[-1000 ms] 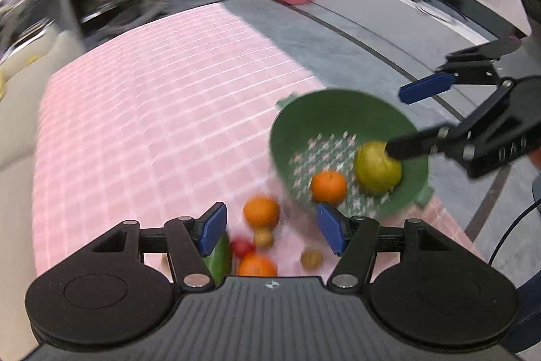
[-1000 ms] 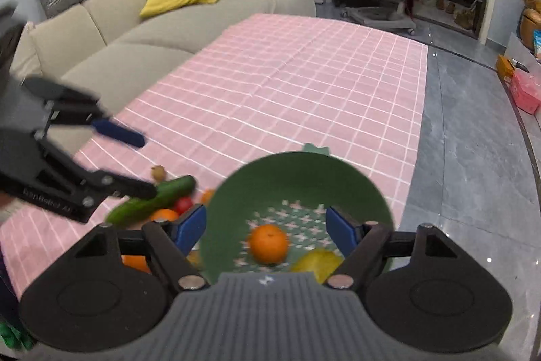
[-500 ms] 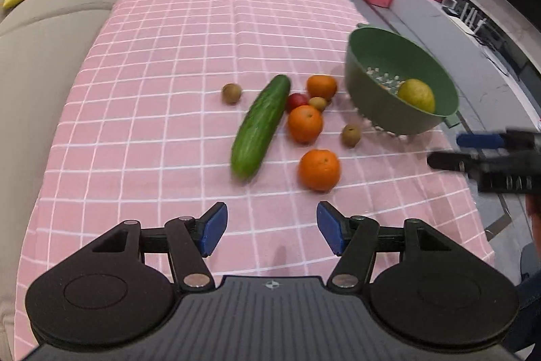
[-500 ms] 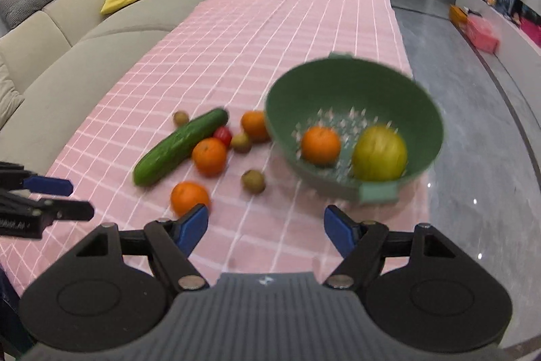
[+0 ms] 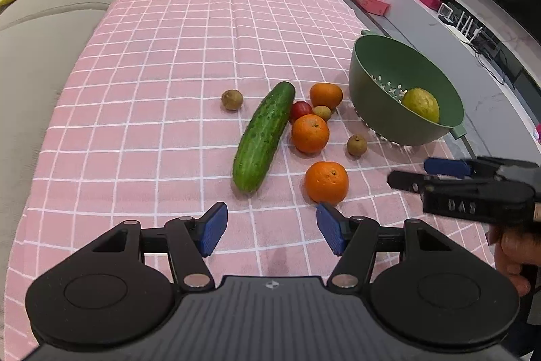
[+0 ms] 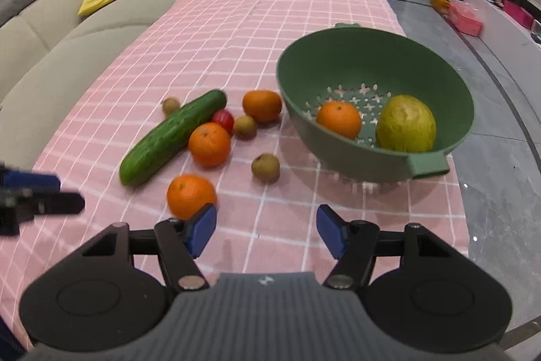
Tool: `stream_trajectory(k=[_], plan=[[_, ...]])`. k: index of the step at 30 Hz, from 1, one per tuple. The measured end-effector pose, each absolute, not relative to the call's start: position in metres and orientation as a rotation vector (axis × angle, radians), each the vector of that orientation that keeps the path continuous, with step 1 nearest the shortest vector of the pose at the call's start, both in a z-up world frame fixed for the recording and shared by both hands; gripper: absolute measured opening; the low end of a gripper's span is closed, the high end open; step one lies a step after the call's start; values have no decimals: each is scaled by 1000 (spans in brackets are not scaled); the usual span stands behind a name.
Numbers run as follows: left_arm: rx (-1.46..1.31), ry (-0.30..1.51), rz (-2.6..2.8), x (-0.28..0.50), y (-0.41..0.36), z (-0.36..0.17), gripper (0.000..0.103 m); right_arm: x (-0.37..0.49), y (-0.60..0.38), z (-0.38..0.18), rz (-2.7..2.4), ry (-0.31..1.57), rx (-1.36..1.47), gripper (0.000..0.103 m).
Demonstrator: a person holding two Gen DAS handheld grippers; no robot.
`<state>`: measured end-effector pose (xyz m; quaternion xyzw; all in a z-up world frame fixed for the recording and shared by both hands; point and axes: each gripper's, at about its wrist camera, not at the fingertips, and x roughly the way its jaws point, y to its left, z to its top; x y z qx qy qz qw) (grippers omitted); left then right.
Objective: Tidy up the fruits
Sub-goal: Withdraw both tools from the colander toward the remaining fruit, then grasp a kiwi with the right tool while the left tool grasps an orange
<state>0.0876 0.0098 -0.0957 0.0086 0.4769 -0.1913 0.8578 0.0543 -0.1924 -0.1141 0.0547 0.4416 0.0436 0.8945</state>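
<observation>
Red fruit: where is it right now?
On the pink cloth left of the green colander in the right wrist view, the red fruit sits wedged between the cucumber, an orange and a small brown fruit.

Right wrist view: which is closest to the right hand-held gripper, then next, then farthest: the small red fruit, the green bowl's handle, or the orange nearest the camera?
From the right hand-held gripper:
1. Nearest orange, just beyond the left fingertip.
2. Green bowl's handle, ahead on the right.
3. Small red fruit, farther back on the left, beside the cucumber.
</observation>
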Motion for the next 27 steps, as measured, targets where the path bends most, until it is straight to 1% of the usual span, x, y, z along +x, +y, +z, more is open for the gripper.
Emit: stream_trajectory(k=[2, 5, 7, 17, 22, 27], plan=[[30, 994, -428, 89, 5, -99, 71, 61, -193, -116, 79, 907, 125, 61], [78, 963, -488, 87, -9, -106, 71, 70, -195, -120, 72, 907, 151, 54], [112, 949, -519, 87, -20, -112, 71, 75, -196, -125, 70, 912, 162, 53], [270, 899, -616, 96, -60, -135, 71, 97, -202, -139, 71, 922, 190, 49], [275, 907, -635, 104, -63, -145, 71, 105, -201, -147, 87, 930, 199, 45], [249, 930, -641, 112, -60, -150, 71, 114, -196, -156, 110, 933, 195, 36]])
